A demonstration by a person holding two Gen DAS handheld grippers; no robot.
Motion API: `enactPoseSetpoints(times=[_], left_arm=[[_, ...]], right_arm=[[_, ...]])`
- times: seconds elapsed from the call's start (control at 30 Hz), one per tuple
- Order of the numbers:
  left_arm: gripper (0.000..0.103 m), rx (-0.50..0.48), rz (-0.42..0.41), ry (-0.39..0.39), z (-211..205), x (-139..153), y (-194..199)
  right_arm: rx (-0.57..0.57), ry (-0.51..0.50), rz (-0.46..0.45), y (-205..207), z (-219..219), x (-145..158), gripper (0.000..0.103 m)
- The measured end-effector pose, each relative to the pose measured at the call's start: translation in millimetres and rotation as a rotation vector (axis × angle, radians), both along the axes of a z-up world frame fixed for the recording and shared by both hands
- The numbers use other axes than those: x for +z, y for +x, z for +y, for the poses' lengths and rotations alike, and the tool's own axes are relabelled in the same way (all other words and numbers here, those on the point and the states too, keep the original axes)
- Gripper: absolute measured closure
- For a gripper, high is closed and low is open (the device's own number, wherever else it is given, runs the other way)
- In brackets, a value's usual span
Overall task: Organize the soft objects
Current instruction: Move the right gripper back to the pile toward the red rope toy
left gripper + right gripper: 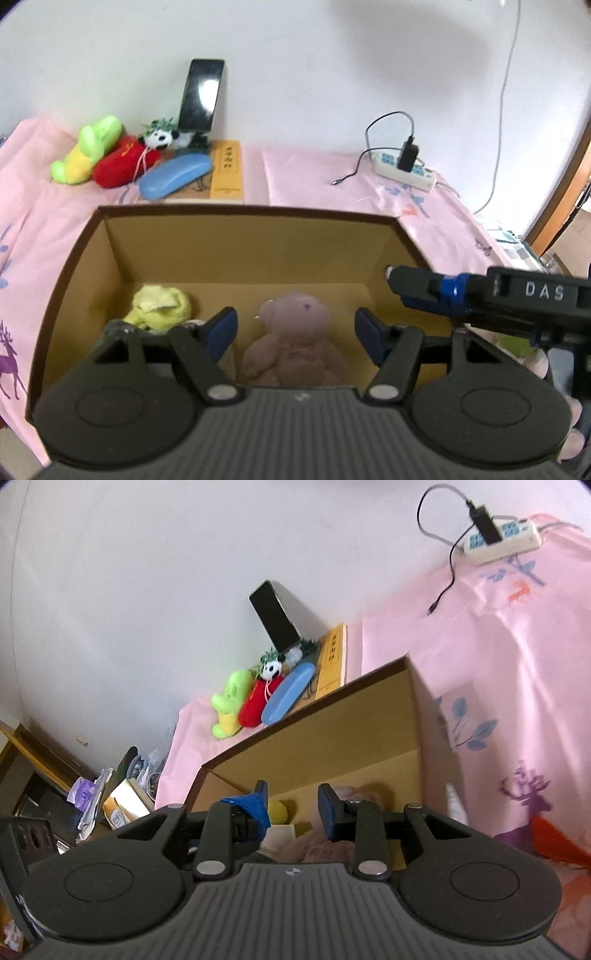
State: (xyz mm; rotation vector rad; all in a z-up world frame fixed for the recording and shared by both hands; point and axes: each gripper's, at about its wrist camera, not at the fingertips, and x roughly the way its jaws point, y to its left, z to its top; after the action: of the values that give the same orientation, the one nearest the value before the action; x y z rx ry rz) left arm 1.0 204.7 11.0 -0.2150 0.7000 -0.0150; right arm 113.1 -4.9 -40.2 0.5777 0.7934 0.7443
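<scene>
Inside the open brown cardboard box [251,254] lie a mauve plush bear [295,339] and a yellow plush toy [162,306]; left tool [293,332] gapes wide and empty above, right tool [293,808] parted, gripping nothing.

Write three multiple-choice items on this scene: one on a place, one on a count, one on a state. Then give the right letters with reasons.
1. Where does the mauve plush bear lie?
A. on the pink bedsheet
B. inside the brown cardboard box
C. on the yellow book

2. How many plush toys lie in the box?
A. two
B. four
C. none

3. How do the left gripper jaws stand?
A. shut on the bear
B. shut on the small yellow plush toy
C. open, holding nothing

Key: 1 B, the bear rests on the box floor. 2 A, only the bear and the yellow toy show there. 3 C, the pads stand apart with nothing between them.
</scene>
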Motion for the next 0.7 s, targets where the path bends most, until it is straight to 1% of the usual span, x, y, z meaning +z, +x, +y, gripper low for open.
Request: enactPoseSetpoints(times=[0.17, 0.23, 0.47, 0.6, 0.7], left_arm=[[0.036, -0.029, -0.021, 0.004, -23, 9, -5], [0.036, -0.042, -0.025, 0.01, -35, 11, -7], [0.036, -0.051, -0.011, 0.021, -67, 15, -8], [0.033, -0.032, -0.006, 0.031, -81, 17, -9], [0.031, -0.015, -0.004, 0.055, -92, 18, -10]], right_arm=[[-0.033, -0.01, -0.05, -10, -26, 5, 0.092], [-0.045, -0.009, -0.055, -13, -38, 4, 0.092], [-0.081, -0.025, -0.042, -17, -78, -2, 0.092], [-0.093, -0.034, -0.024, -19, -99, -7, 0.092], [-0.094, -0.051, -0.017, -21, -111, -10, 0.092]])
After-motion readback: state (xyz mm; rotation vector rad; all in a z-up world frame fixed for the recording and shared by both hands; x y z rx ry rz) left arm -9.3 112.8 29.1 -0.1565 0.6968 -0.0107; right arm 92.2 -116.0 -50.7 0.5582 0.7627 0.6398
